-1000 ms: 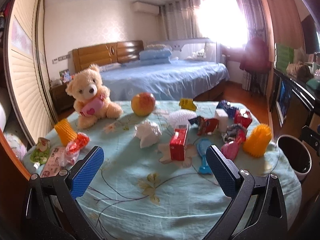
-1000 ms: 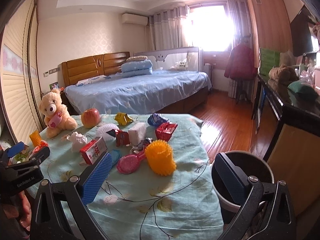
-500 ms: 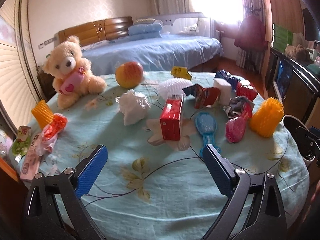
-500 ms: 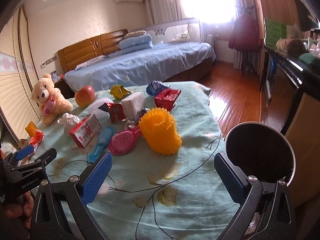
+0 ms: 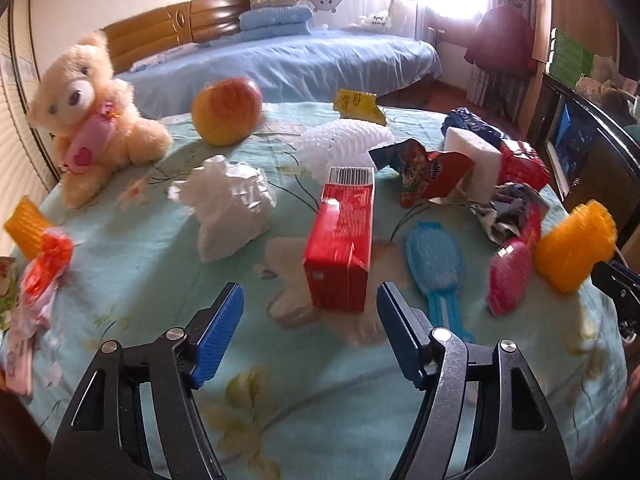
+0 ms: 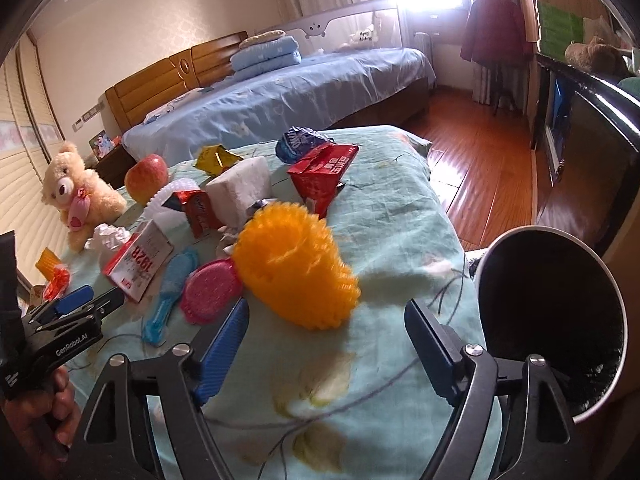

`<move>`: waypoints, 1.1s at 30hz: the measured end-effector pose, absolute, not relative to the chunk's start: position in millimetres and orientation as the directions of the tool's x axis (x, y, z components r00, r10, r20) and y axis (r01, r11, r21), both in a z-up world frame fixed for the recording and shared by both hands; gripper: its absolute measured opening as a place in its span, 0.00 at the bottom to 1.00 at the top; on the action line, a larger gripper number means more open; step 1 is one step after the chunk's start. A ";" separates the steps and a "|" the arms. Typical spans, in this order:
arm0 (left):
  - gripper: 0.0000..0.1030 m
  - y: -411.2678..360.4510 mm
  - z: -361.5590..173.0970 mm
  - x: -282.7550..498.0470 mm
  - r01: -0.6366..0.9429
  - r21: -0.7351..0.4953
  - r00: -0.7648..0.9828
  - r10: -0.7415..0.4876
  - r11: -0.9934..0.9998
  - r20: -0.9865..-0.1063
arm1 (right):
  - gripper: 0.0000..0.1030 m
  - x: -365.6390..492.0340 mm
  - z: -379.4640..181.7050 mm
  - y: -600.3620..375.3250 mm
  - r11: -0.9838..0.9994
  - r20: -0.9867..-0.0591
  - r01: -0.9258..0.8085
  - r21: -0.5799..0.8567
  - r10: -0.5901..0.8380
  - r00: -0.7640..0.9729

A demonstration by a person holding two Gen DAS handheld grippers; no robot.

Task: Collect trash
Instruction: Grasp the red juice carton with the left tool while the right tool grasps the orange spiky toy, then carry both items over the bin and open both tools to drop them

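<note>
Tilting down, left gripper closing near red carton, nothing gripped

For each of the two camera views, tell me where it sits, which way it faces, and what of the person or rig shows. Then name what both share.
Left wrist: sits on the left gripper, faces down over the red rectangular carton; its closing jaws show, nothing between them.
Right wrist: sits on the right gripper, faces the orange spiky foam sleeve beside the round black bin; its closing jaws, the left gripper and a hand show.
Shared: carton, sleeve, cream teddy bear, apple.
</note>
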State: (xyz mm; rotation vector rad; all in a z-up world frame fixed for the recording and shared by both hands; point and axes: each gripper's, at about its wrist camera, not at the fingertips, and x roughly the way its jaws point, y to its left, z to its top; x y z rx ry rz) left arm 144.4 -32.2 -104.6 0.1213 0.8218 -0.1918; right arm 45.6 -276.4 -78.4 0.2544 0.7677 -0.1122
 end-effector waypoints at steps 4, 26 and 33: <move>0.63 -36.6 -110.6 161.9 0.225 0.006 0.638 -0.142 0.974 -0.757 | 0.78 58.1 -83.9 -280.0 0.965 -0.716 0.189 0.179 -0.004 0.698; 0.29 -46.2 -79.0 99.4 0.381 -0.047 0.654 -0.305 0.923 -0.692 | 0.26 21.0 -70.1 -290.1 0.950 -0.678 0.150 0.273 0.080 0.731; 0.29 -80.8 -69.4 68.7 0.479 -0.066 0.622 -0.392 0.875 -0.678 | 0.26 -1.6 -62.4 -304.0 0.945 -0.663 0.179 0.273 0.050 0.747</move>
